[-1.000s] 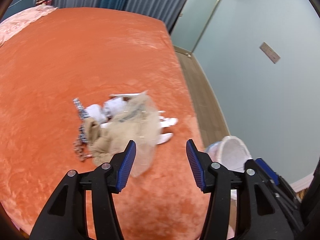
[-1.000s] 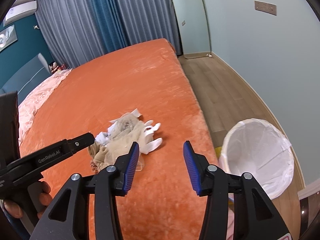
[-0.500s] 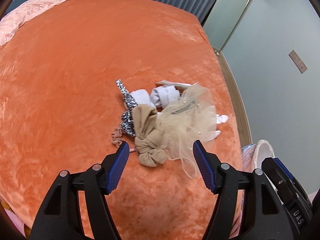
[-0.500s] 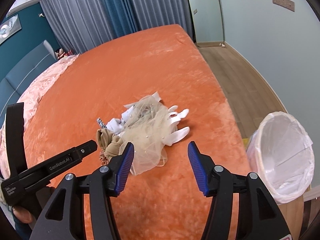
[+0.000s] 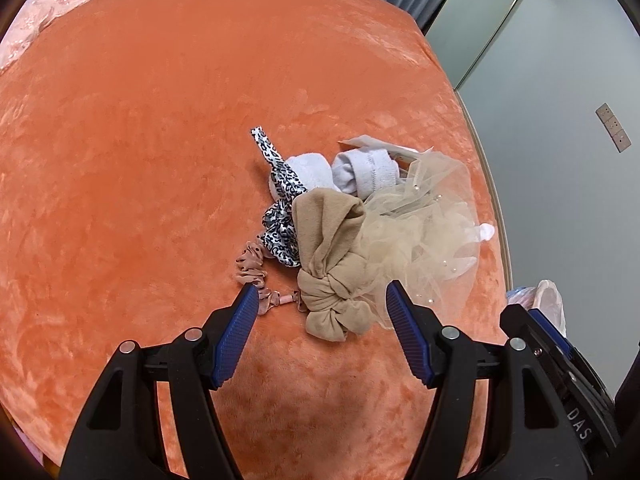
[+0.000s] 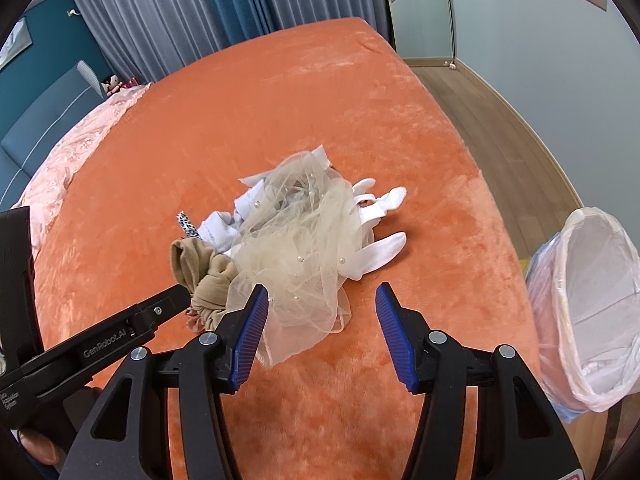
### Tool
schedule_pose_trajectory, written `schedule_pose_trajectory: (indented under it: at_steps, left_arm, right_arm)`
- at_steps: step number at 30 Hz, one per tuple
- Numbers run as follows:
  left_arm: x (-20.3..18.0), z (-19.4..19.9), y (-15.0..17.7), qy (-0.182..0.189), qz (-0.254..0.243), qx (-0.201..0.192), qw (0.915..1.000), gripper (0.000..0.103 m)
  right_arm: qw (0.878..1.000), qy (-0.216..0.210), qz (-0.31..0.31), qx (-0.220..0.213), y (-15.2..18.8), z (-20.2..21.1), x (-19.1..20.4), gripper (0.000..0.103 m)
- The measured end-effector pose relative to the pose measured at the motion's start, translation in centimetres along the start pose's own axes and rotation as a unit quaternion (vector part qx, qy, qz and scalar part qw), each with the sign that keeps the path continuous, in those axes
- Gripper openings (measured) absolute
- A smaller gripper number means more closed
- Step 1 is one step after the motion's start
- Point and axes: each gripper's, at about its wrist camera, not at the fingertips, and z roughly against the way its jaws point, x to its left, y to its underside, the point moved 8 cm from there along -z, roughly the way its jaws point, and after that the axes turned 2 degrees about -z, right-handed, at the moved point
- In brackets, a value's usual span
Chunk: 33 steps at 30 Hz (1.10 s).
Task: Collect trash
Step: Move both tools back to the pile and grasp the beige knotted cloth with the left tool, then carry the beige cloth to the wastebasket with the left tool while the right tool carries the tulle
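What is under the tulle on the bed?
The tulle drapes over white socks, white gloves and part of the tan knotted cloth. Anything deeper is hidden.

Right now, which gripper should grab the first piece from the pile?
Left, probably. The left gripper is open with the knotted tan cloth lying between its fingertips. The right gripper is also open, but faces mostly bare orange blanket, with the beige tulle by its left finger only.
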Motion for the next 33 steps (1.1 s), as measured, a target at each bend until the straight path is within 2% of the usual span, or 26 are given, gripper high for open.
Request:
schedule_pose_trajectory:
  at_steps: [11, 19, 20, 21, 23, 24, 25, 26, 33]
  left_arm:
    - [0.6, -2.7, 0.0, 0.016, 0.025, 0.024, 0.9992, 0.063]
    - [0.4, -4.1, -0.4, 0.030, 0.042, 0.032, 0.9982, 0.062]
    - [0.3, -4.2, -0.3, 0.030, 0.042, 0.032, 0.9981, 0.060]
    - [0.3, -4.4, -0.3, 0.032, 0.042, 0.034, 0.9980, 0.053]
    - [0.2, -4.7, -0.2, 0.038, 0.042, 0.039, 0.9976, 0.044]
    - [0.1, -4.8, -0.2, 0.042, 0.042, 0.042, 0.9973, 0.041]
    - [0.1, -4.6, -0.2, 0.042, 0.041, 0.039, 0.9975, 0.040]
    - [0.0, -4.5, -0.2, 0.041, 0.039, 0.036, 0.9977, 0.040]
    - [-1.3, -2.4, -0.5, 0.051, 0.020, 0.017, 0.9983, 0.037]
  right_arm:
    - [1.000, -0.002, -0.012, 0.027, 0.4, -3.5, 0.0, 0.055]
    - [0.998, -0.018, -0.035, 0.053, 1.3, -5.9, -0.3, 0.055]
    - [0.997, -0.019, -0.038, 0.057, 1.5, -6.2, -0.3, 0.051]
    - [0.997, -0.023, -0.040, 0.061, 1.7, -6.5, -0.3, 0.049]
    - [0.996, -0.033, -0.043, 0.072, 2.2, -7.0, -0.1, 0.028]
    - [0.995, -0.037, -0.042, 0.077, 2.4, -7.2, 0.0, 0.021]
    - [0.995, -0.040, -0.040, 0.081, 2.6, -7.4, 0.1, 0.009]
    - [0.995, -0.041, -0.037, 0.083, 2.8, -7.4, 0.2, 0.003]
    - [0.997, -0.050, -0.032, 0.044, 1.7, -4.3, 0.5, 0.000]
